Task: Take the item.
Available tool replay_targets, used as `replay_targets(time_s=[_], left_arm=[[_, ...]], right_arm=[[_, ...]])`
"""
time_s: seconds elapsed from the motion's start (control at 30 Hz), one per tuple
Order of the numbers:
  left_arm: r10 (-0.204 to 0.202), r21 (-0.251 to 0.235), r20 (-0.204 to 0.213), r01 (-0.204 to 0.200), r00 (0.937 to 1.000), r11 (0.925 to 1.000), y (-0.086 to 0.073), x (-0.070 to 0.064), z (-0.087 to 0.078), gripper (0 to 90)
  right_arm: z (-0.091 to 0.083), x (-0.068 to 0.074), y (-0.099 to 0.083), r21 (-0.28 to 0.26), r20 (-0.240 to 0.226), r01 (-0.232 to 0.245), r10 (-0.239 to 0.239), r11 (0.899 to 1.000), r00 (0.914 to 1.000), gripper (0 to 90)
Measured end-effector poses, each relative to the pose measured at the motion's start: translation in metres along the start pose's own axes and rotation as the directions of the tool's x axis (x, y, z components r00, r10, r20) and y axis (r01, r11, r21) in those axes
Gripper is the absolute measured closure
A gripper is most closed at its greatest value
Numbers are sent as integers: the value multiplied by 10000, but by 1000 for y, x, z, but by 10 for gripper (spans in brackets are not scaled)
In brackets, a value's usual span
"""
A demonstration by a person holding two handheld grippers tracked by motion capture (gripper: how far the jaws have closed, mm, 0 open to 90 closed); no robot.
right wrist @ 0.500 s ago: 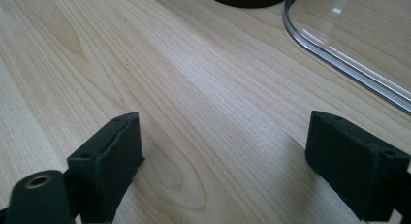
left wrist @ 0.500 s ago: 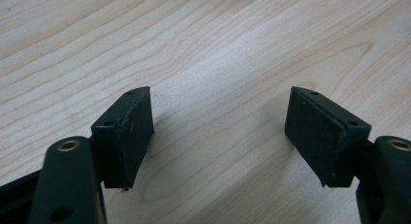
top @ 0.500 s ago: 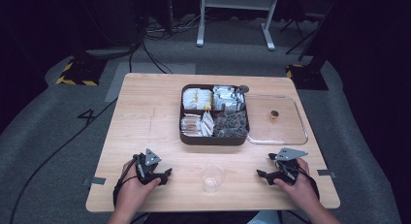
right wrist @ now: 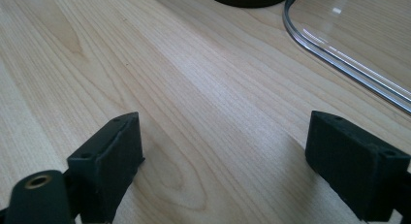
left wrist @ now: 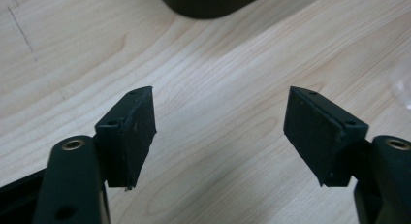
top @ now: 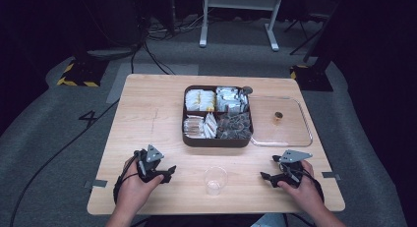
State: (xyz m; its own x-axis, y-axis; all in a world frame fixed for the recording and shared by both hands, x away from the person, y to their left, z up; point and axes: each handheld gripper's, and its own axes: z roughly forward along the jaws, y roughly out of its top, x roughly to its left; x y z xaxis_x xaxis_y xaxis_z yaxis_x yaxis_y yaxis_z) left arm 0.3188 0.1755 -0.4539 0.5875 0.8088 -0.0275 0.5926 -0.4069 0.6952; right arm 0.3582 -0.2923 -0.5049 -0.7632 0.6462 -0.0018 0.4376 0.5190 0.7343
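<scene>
Clear cup (top: pixel 215 179) stands between both parted tongs, tray (top: pixel 218 139) beyond.

Dark room, one lit wooden table (top: pixel 147 119)

The floor (top: pixel 59 138) is grey carpet, with a "4" mark (top: pixel 87 118) just left of the table and black cables (top: pixel 147 50) running across it toward the back. A yellow-and-black striped base (top: pixel 78 74) sits at the far left, a similar dark base (top: pixel 310 74) at the far right, and a white metal frame (top: pixel 236 20) stands at the back. Everything past that is pretty much black. Bits of grey tape (top: pixel 96 184) sit at the table's near edges.
</scene>
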Motion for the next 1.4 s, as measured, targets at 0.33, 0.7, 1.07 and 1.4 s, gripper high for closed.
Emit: replay_targets(time_s=[0.33,0.7,1.07,1.4], left_arm=[[12,-413,397,4,9992,9991,31,-2,-11,341],[231,-833,246,-210,9994,9963,69,2,-11,352],[426,-1351,-141,-441,9990,9899,115,-7,3,345],[202,-1602,-61,-209,9998,9869,157,-13,27,352]], right_arm=[[0,0,0,-3,1,1,-1,10000,10000,134],[0,0,0,2,2,4,-4,10000,10000,134],[0,-1,0,5,-48,25,-25,10000,10000,135],[-1,-2,-1,-29,-126,106,-107,9999,9999,151]])
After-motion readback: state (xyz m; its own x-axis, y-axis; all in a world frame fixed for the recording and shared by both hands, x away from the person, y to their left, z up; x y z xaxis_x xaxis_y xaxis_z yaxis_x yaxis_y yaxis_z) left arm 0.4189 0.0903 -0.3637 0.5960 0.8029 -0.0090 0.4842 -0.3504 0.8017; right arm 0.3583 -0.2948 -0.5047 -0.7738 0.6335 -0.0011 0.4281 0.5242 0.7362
